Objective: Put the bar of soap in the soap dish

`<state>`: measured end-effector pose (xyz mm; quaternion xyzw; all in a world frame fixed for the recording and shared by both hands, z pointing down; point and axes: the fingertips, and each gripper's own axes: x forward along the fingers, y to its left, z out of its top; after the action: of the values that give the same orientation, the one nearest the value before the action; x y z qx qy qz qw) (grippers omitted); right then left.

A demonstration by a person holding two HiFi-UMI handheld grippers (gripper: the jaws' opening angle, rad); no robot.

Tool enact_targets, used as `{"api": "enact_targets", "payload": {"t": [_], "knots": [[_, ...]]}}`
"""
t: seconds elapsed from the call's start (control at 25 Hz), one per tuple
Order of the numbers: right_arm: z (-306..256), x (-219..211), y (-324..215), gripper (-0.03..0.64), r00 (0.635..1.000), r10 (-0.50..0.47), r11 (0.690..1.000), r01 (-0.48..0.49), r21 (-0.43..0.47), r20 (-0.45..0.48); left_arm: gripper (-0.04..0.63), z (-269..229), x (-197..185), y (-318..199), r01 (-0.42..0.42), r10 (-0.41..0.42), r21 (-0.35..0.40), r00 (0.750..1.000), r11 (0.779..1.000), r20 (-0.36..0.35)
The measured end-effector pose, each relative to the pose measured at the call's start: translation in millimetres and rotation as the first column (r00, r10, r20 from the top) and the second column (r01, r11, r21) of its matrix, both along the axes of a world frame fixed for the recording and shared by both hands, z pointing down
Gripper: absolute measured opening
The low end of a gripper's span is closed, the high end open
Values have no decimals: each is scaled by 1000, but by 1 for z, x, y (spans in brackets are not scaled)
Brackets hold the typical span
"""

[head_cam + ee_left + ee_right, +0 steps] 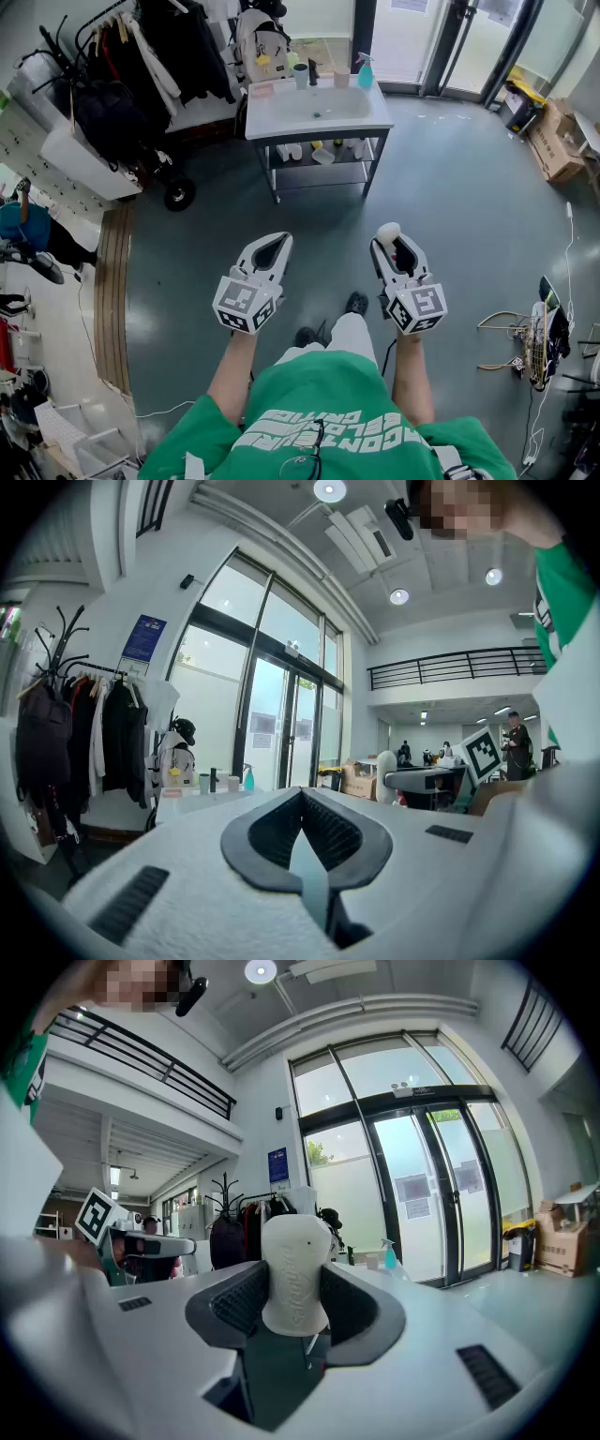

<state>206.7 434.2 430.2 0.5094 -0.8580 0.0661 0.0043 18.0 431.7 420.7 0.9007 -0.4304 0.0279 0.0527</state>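
From the head view, the grey floor (450, 206) spreads wide and bare ahead of me. The sink table (319, 127) stands at its far side, well apart from both grippers. A coat rack (122, 66) crowds the table's left. Glass doors (412, 37) run behind it and boxes (555, 141) sit by the right wall. Cables (525, 337) lie on the floor to my right, and a wooden strip (112, 291) edges it on my left. A small pink thing (262, 90) rests at the table's back left corner, but I cannot tell whether it is the soap dish. My left gripper (275, 242) and right gripper (390, 240) are held level side by side over open floor. The soap (388, 230) pokes out of the right one's tip.

In the left gripper view, my left gripper's (302, 794) jaws meet at their tips with nothing between them. The rack, the doors and the table lie ahead across clear floor.

In the right gripper view, my right gripper's jaws stand wide, and their pads press on both sides of the pale soap (294, 1269), which stands upright. Beyond it are the doors and a spray bottle (389, 1255) on the table.
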Motion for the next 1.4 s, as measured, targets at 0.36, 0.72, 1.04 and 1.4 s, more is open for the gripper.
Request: {"api": "enact_targets", "payload": {"t": [0.36, 0.72, 1.04, 1.4], "knots": [[0, 4, -20, 179, 999, -20, 1000, 20, -7, 37, 8, 4, 9, -24, -6, 6, -13, 1000, 1000, 7], [2, 28, -75, 179, 998, -38, 999, 40, -21, 53, 8, 1, 41, -80, -9, 10, -18, 999, 1000, 34], [-14, 66, -138, 179, 997, -44, 999, 45, -11, 70, 8, -10, 83, -142, -27, 28, -30, 998, 999, 64], [-19, 101, -192, 179, 995, -50, 999, 50, -1, 82, 8, -15, 115, -192, -26, 29, -30, 993, 999, 112]]}}
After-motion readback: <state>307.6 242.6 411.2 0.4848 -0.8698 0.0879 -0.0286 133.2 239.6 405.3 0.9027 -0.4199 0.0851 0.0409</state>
